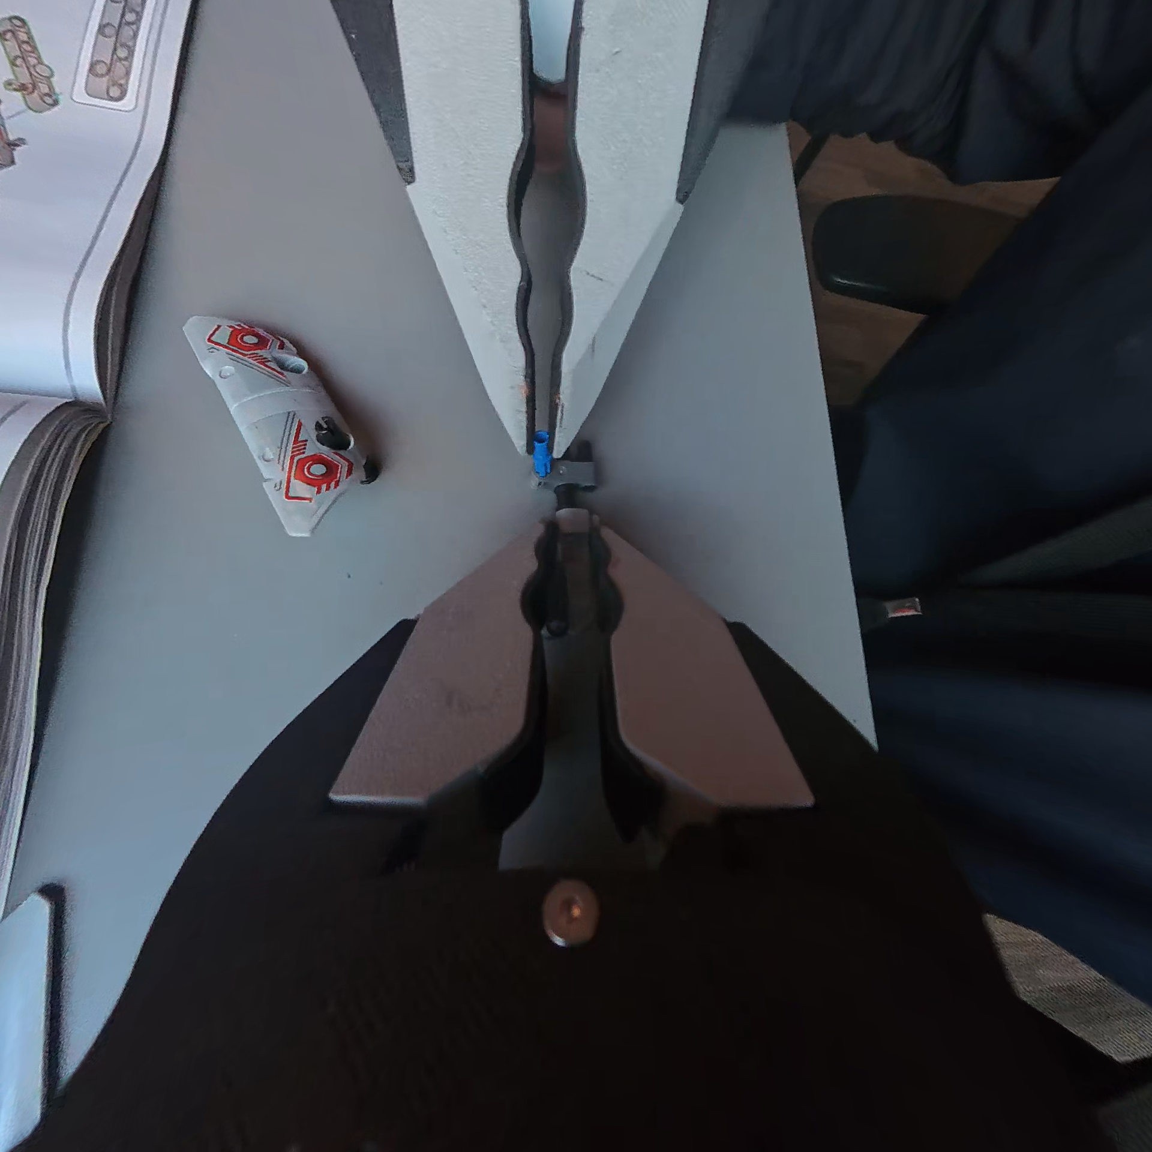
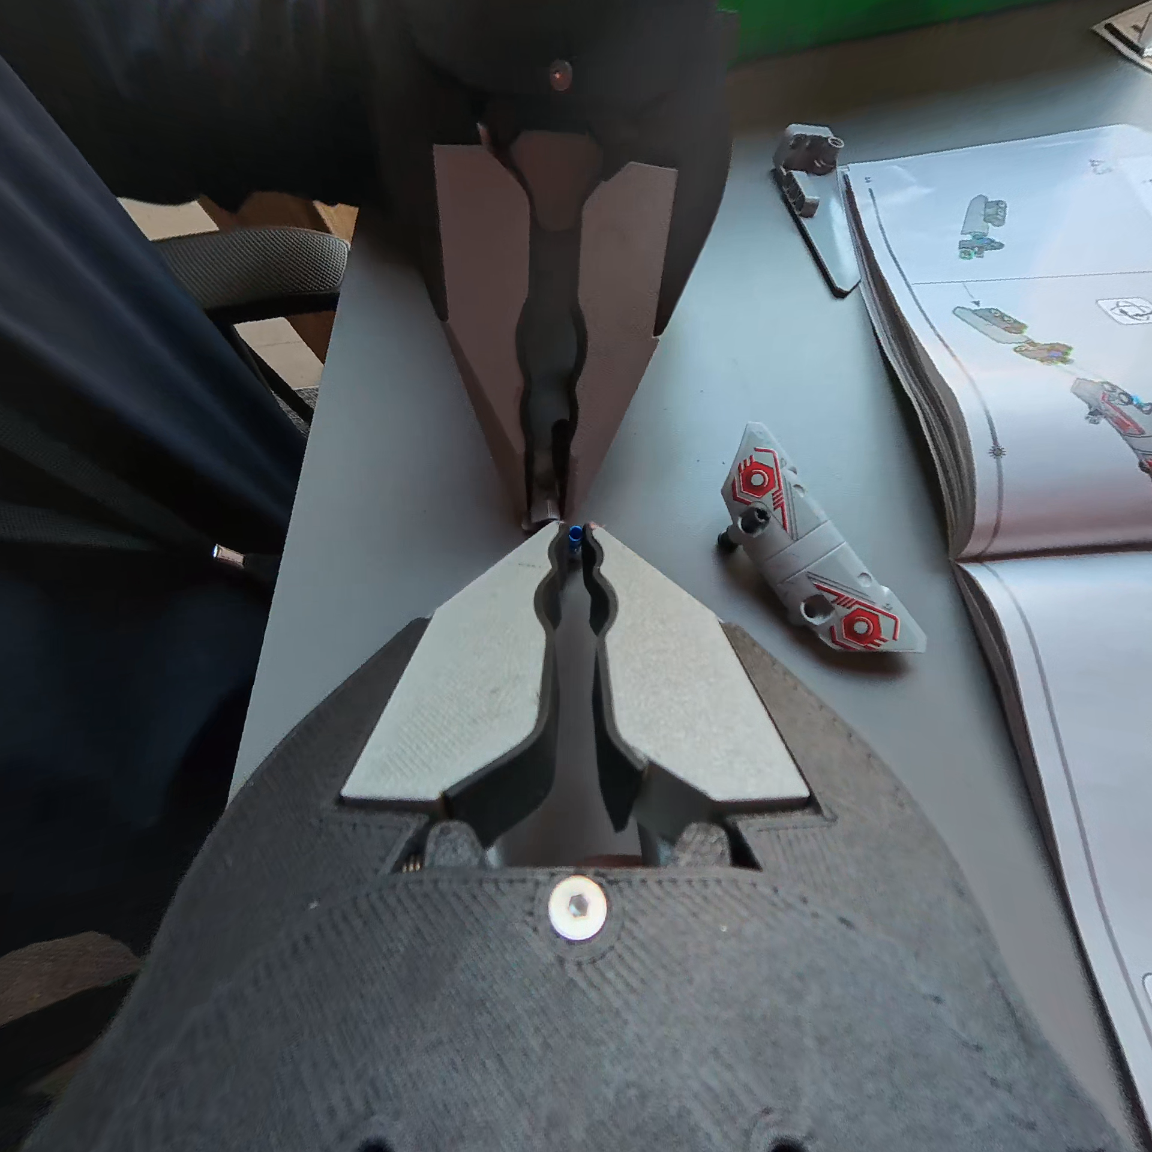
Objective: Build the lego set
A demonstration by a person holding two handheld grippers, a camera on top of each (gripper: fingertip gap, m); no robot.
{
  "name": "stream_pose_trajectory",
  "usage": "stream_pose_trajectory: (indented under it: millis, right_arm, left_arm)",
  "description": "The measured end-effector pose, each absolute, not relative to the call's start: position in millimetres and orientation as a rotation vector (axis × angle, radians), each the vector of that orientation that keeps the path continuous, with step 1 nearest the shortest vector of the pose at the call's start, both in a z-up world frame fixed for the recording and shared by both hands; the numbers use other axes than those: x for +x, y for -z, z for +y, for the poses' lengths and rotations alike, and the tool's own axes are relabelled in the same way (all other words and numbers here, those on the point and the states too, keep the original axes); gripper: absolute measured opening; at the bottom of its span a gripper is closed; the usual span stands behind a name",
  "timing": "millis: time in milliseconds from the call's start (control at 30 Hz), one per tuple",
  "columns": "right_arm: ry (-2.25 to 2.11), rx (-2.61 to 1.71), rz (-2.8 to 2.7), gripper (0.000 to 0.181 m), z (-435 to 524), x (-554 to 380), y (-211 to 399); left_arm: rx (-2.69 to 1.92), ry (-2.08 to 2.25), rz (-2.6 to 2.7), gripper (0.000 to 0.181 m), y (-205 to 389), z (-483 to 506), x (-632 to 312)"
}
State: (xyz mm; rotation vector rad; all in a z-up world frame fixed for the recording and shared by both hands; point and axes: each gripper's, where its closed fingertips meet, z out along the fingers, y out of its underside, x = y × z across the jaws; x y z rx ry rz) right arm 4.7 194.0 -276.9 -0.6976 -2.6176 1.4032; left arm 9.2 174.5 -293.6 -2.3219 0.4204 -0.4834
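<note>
My left gripper (image 1: 568, 522) is shut on a small grey connector (image 1: 575, 472) with a black pin, held just above the grey table (image 1: 187, 623). My right gripper (image 2: 573, 543) is shut on a blue pin (image 2: 574, 536). The two grippers meet tip to tip. In the left wrist view the blue pin (image 1: 541, 454) touches the connector's left end, with the right gripper (image 1: 543, 436) coming from the top. In the right wrist view the left gripper (image 2: 548, 516) comes from the top, and the connector (image 2: 541, 515) is mostly hidden between its fingers.
A curved grey panel with red stickers (image 1: 280, 424) (image 2: 816, 561) lies on the table beside the grippers. An open instruction booklet (image 1: 50, 249) (image 2: 1028, 374) lies beyond it. A grey assembly (image 2: 810, 174) sits at the booklet's far corner. The table edge (image 2: 293, 561), a chair and a person's dark clothing are close. Less than 4 cm separates the two grippers' tips.
</note>
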Motion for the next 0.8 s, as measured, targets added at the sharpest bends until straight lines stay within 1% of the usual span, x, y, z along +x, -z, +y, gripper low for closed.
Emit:
stream_pose_trajectory:
  millis: [600,800]
  right_arm:
    - [-1.182,-0.485,-2.672,0.002,193.7,4.9,284.7]
    - [-1.241,-0.482,-2.659,0.002,193.8,5.8,287.5]
  left_arm:
    - [-2.319,0.545,0.449,0.008,293.3,176.8,9.7]
    - [-2.316,0.538,0.449,0.008,293.3,178.2,10.7]
